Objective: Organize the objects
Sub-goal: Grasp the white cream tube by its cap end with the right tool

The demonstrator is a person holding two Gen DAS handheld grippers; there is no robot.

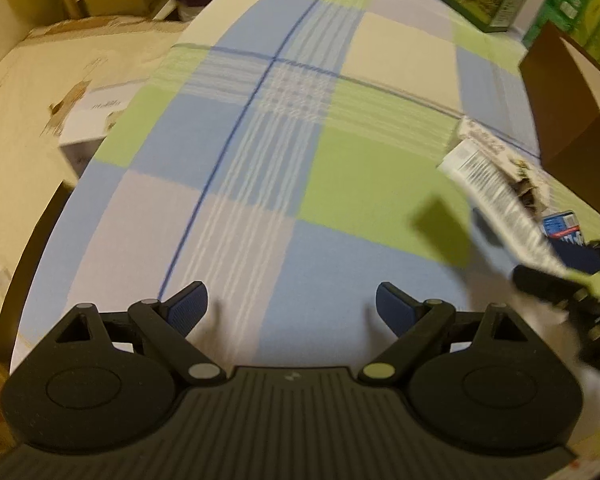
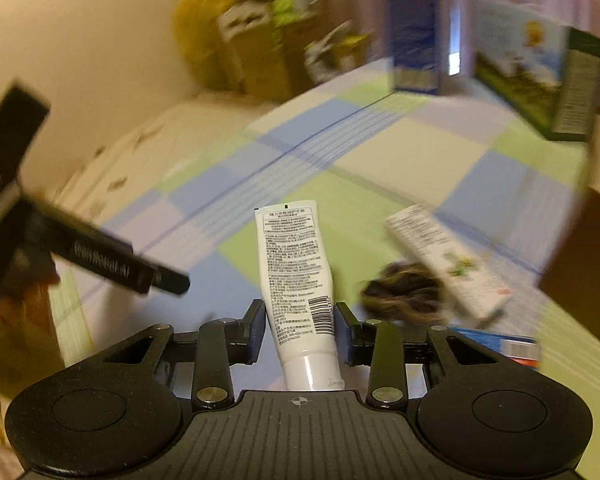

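White plastic is showing between the fingers of the right claw (image 2: 299,330): a tube (image 2: 296,276) is sitting gripped there, its cap end tucked back toward the claw body and its flat crimped end pointing forward and up, over the desk (image 2: 380,152). Its back is facing the camera, covered in small black print, with a barcode down by the right finger. The fingers are pressing on both sides of its lower part, so it is being held above the checked cloth of blue, green and pale squares.

Just right of the tube, a dark, blurred bundle (image 2: 404,292) is lying on the cloth, and a white printed box (image 2: 448,260) is lying slantwise beside it. A blue packet (image 2: 500,344) is peeking out nearer the claw.

The left claw (image 1: 292,312) is hanging spread wide over the cloth with nothing between its blue pads (image 1: 190,308). At the far edge, a blue carton (image 2: 416,24) and a box with a green picture (image 2: 540,80) are standing upright. A brown cardboard box (image 1: 572,108) is sitting at the right.
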